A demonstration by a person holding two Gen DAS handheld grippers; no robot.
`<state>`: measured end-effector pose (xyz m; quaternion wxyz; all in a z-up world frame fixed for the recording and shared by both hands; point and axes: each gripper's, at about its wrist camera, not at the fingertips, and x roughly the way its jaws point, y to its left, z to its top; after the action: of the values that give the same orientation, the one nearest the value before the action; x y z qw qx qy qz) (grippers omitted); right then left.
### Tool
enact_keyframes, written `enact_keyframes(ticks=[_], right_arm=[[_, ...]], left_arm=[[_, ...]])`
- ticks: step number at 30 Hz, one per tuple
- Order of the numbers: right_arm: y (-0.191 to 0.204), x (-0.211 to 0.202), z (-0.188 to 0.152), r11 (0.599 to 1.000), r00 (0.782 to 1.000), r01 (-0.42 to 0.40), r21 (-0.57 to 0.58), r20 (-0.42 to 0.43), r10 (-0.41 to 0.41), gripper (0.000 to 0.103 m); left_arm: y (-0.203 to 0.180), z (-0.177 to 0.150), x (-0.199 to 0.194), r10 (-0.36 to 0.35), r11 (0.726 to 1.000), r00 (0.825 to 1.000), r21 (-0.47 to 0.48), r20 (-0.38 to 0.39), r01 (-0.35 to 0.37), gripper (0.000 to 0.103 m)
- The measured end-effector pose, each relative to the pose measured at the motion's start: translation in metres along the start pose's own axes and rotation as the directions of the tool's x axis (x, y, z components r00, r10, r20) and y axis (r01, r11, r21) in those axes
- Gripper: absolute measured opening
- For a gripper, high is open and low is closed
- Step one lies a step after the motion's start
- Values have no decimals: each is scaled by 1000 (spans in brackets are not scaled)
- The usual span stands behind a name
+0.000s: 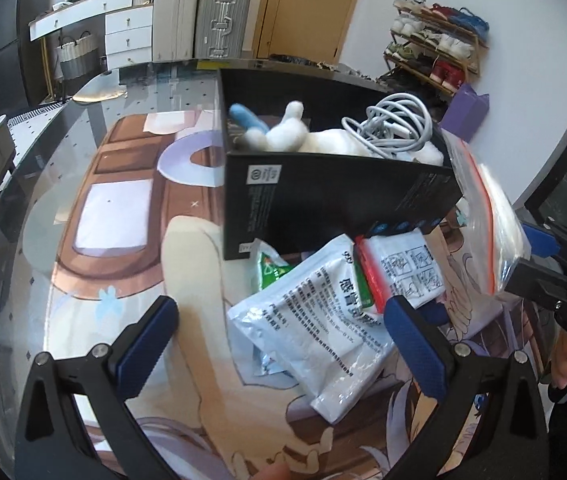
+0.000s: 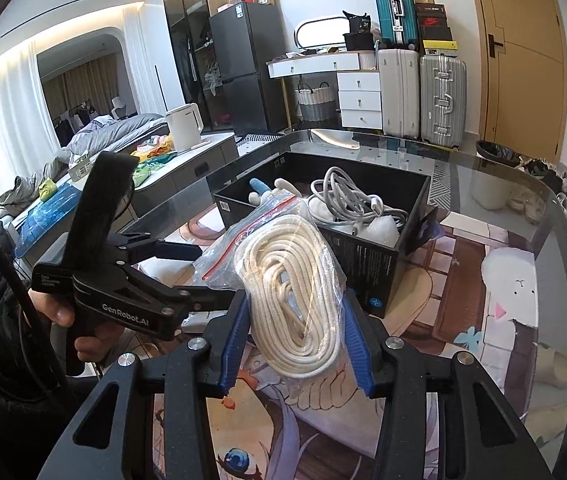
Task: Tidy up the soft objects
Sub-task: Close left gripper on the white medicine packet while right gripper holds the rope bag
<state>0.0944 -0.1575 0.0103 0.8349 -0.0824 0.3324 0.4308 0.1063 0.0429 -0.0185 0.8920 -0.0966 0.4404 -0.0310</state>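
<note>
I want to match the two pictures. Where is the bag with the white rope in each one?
Left wrist view: the rope bag is at the right edge, beside the black box.
Right wrist view: it fills the centre, clamped in the right hand-held gripper.
Shared landmark: the black box.

Two suitcases [image 2: 423, 92] stand beside a white drawer unit [image 2: 359, 100], near a wooden door [image 2: 523, 60].

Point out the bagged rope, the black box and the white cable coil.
bagged rope [image 2: 295, 300], right wrist view, on the middle of the coiled rope inside the bag.
black box [image 1: 323, 196], left wrist view, on its near outer wall.
white cable coil [image 1: 395, 128], left wrist view, on the loops inside the box.
</note>
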Motion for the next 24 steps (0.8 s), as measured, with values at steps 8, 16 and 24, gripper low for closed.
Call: enact_keyframes(ticks=[8,16,24], right_arm=[[0,-1,0,1000,1000,0,-1,-2,0,45],[-2,0,1,1000,1000,-3,0,-4,3,45],[-2,1,0,1000,1000,-2,3,-7,2,45]], left_arm=[[1,-2,-1,41,999,999,11,-32,-41,103],[-7,-2,1,34,999,999,28,-40,-33,101],[-13,-5,-5,-15,996,1000,89,-5,15,60]])
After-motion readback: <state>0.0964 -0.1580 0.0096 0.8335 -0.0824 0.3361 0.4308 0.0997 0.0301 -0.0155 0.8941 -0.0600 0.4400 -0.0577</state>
